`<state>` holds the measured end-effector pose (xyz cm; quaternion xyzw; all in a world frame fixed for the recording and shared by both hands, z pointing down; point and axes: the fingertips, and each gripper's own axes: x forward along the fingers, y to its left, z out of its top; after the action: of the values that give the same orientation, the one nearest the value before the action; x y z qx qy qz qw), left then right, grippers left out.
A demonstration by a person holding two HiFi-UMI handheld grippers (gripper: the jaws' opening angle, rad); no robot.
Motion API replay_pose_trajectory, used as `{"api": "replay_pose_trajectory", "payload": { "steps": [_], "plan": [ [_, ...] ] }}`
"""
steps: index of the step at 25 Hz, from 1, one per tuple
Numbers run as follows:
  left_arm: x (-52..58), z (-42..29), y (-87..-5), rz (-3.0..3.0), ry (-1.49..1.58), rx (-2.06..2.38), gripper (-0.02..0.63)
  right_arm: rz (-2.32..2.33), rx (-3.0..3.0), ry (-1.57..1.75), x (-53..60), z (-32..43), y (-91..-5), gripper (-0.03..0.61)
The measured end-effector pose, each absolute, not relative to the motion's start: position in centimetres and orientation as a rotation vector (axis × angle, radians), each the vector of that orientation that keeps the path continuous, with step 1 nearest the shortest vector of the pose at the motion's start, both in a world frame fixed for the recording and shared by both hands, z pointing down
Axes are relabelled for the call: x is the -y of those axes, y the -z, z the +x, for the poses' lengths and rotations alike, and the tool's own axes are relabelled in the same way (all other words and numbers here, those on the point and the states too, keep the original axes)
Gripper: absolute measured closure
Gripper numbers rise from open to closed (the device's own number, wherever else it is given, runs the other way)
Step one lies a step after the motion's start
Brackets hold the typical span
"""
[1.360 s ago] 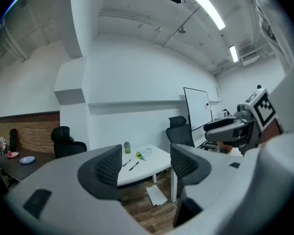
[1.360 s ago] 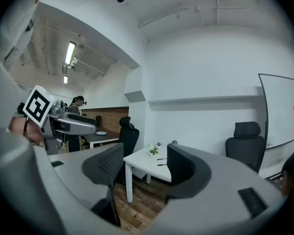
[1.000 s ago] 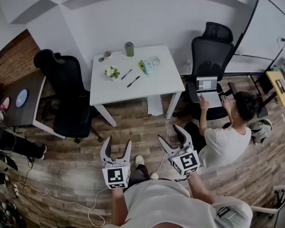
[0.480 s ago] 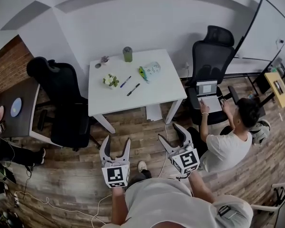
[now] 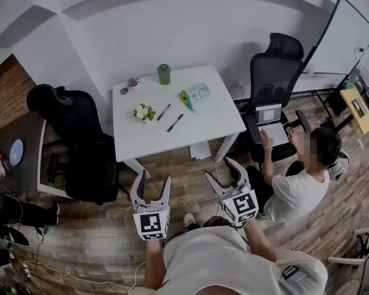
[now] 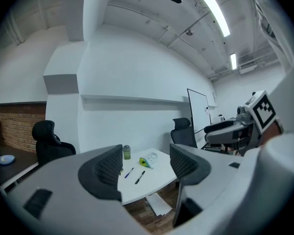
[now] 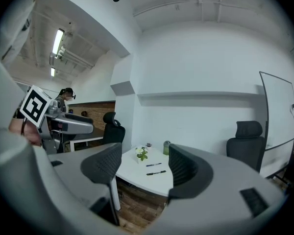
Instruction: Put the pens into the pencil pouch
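Wood floor (image 5: 92, 232) underfoot; spotted white table (image 5: 215, 118) well ahead of left gripper (image 5: 152, 183) and right gripper (image 5: 221, 172), both carried wide apart, empty. Noted blue pen (image 5: 164, 112), black pen (image 5: 174, 123) beside pencil pouch (image 5: 195, 94). Judged pens light, stiff, slippery; best pinched mid-barrel.

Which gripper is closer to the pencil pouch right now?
Right, narrowly. Both are open over the floor, short of the table. The right gripper is almost straight in front of the pencil pouch; the left gripper is off to the pouch's left side.

No legible text or labels anywhere
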<state>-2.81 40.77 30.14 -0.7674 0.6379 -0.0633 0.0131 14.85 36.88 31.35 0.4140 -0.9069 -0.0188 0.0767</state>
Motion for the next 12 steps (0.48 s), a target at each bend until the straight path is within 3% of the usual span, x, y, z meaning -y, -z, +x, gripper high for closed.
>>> {"api": "replay_pose_trajectory", "payload": {
  "steps": [12],
  "plan": [
    [-36.2,-5.2,-30.5,-2.418,0.196,-1.949,0.316,1.272,2.687,0.068,-32.5,12.5,-31.7,0.278]
  ]
}}
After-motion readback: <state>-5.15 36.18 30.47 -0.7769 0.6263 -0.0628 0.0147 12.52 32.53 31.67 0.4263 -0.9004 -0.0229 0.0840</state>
